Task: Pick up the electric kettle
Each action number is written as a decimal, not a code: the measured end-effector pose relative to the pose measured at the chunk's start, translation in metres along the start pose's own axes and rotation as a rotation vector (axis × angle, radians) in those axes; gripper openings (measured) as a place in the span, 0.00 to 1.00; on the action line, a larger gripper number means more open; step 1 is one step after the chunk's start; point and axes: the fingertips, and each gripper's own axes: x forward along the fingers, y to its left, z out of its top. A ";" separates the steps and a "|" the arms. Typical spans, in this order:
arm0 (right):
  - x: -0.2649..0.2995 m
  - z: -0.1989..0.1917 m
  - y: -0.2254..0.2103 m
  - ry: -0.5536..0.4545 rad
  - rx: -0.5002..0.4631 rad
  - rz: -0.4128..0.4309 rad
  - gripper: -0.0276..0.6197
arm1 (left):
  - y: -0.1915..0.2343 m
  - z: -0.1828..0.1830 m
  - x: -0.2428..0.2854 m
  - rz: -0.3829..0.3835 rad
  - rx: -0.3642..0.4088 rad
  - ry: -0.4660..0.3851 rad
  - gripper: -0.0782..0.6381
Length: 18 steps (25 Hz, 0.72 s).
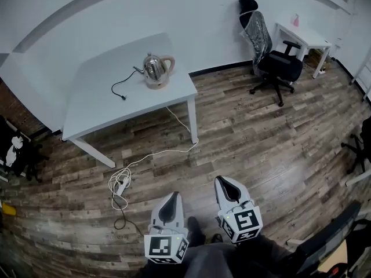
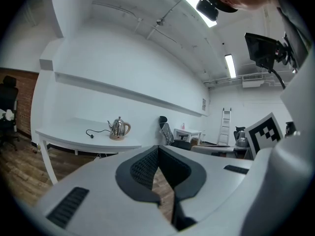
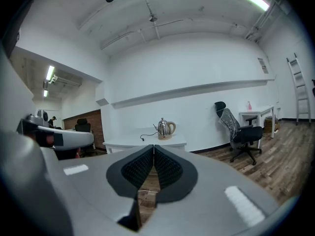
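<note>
Head view: high above floor [image 1: 261,138], tilted steeply down; left tongs [image 1: 172,197] and right tongs [image 1: 222,182] nearest, worktop [image 1: 98,97] far left. Each tongs view: low, near level, facing far worktop; left one sees it left of centre, right one dead ahead. All three share worktop, kettle [image 1: 156,69], office chair [image 1: 275,62].

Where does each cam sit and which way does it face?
Head view: on the person's head, steeply down at wood floor, white table, shiny steel electric kettle; left gripper, right gripper, legs show.
Left gripper view: on that gripper, level along its shut jaws toward kettle.
Right gripper view: same, from the right; shut jaws.
Shared: kettle on table, in all three.
</note>
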 end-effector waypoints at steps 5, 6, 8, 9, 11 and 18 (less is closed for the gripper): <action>0.036 -0.001 0.004 0.032 -0.017 0.008 0.05 | 0.029 -0.001 0.023 0.008 -0.024 0.009 0.11; 0.042 0.000 0.004 0.035 -0.022 0.004 0.05 | 0.033 -0.001 0.026 0.007 -0.028 0.010 0.11; 0.053 0.001 0.006 0.039 -0.031 -0.001 0.05 | 0.042 0.000 0.031 0.005 -0.033 0.009 0.11; 0.058 0.002 0.009 0.038 -0.034 -0.002 0.05 | 0.048 0.002 0.032 0.005 -0.035 0.005 0.11; 0.071 0.004 0.016 0.036 -0.038 0.003 0.05 | 0.060 0.005 0.036 0.007 -0.039 -0.007 0.11; 0.100 0.022 0.043 0.002 -0.063 0.023 0.05 | 0.093 0.022 0.042 0.005 -0.036 -0.037 0.11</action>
